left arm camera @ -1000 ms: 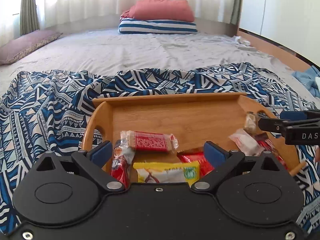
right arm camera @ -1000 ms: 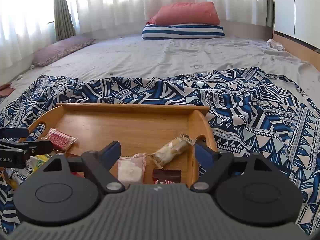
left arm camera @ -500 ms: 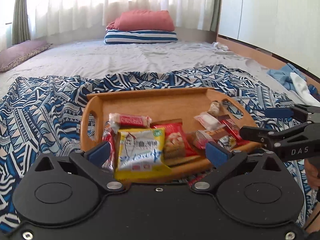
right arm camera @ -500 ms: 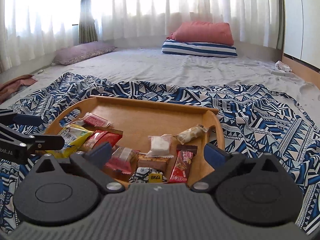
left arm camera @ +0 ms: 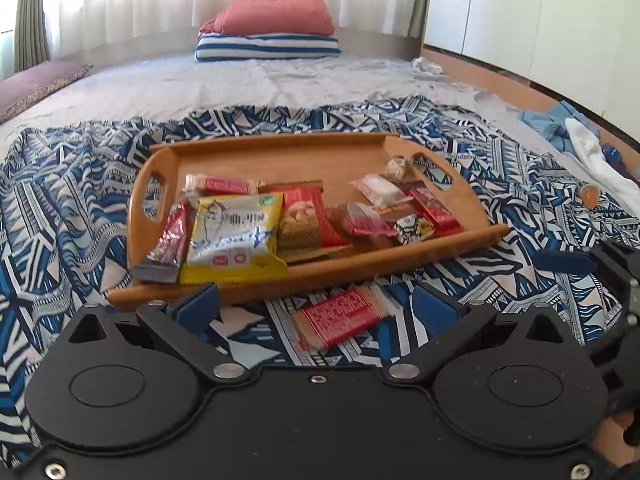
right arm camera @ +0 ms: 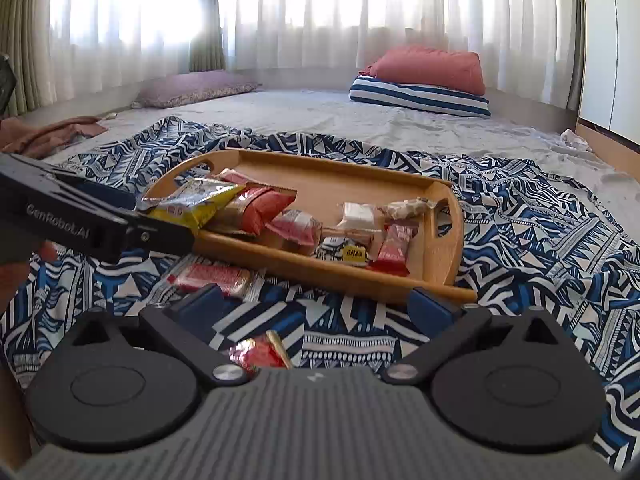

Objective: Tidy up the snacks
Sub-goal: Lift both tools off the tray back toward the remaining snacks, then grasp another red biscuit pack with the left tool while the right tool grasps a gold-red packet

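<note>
A wooden tray lies on the patterned blanket and holds several snack packets, among them a yellow bag. A red-label cracker packet lies on the blanket in front of the tray. A small red wrapped snack lies just before my right gripper. My left gripper is open and empty above the cracker packet. My right gripper is open and empty, back from the tray's near edge.
The blue-and-white blanket covers a grey mattress. Pillows lie at the far end by the curtains. Clothes and a wooden ledge lie at the right. A brown cloth lies at the far left.
Both grippers have pulled back and up from the tray. The cracker packet and the small red snack on the blanket have come into view in front of them.
</note>
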`<state>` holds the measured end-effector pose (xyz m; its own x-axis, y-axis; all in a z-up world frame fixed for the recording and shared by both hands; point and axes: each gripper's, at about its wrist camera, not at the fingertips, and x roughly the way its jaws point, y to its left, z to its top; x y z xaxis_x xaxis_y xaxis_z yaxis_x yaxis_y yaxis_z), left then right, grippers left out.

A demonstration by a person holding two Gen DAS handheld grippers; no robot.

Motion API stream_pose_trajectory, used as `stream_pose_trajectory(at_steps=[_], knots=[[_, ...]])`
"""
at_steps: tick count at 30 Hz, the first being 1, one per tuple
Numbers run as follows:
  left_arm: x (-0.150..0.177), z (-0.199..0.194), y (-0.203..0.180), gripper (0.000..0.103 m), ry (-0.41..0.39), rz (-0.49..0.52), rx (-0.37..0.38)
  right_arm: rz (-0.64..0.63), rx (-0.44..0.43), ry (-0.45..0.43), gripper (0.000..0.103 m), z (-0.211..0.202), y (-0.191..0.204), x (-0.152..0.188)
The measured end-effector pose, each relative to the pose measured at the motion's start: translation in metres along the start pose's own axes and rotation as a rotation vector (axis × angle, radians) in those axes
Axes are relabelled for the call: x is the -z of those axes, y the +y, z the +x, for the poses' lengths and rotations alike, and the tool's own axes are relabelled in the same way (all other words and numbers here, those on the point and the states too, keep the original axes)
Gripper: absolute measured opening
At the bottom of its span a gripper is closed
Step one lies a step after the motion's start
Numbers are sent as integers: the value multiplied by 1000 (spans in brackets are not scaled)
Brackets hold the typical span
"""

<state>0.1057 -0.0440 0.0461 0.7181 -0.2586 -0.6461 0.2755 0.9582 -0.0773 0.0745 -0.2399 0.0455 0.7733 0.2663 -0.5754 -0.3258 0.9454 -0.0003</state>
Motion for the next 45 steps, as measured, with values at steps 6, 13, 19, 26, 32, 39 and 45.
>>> stream_pose_trajectory(at_steps=[6, 13, 19, 26, 32, 39, 45], knots=[[1, 19, -10, 102, 38, -23, 9, -43, 12, 21, 103, -8, 9, 26], [2, 52, -16, 102, 81, -62, -24, -49, -15, 35, 103, -6, 23, 39], [5, 65, -19, 74, 106, -54, -76, -59, -9, 36, 103, -1, 37, 42], [6, 57, -18, 52, 96, -80, -49, 34, -14, 45, 103, 8, 33, 39], [1, 48, -8, 34, 86, -108, -37, 45, -13, 50, 103, 9, 37, 39], [3, 45, -11, 36, 82, -71, -56, 35, -22, 55, 103, 11, 42, 37], [4, 45, -10, 38, 86, -69, -49, 86, -35, 34, 79, 15, 45, 35]])
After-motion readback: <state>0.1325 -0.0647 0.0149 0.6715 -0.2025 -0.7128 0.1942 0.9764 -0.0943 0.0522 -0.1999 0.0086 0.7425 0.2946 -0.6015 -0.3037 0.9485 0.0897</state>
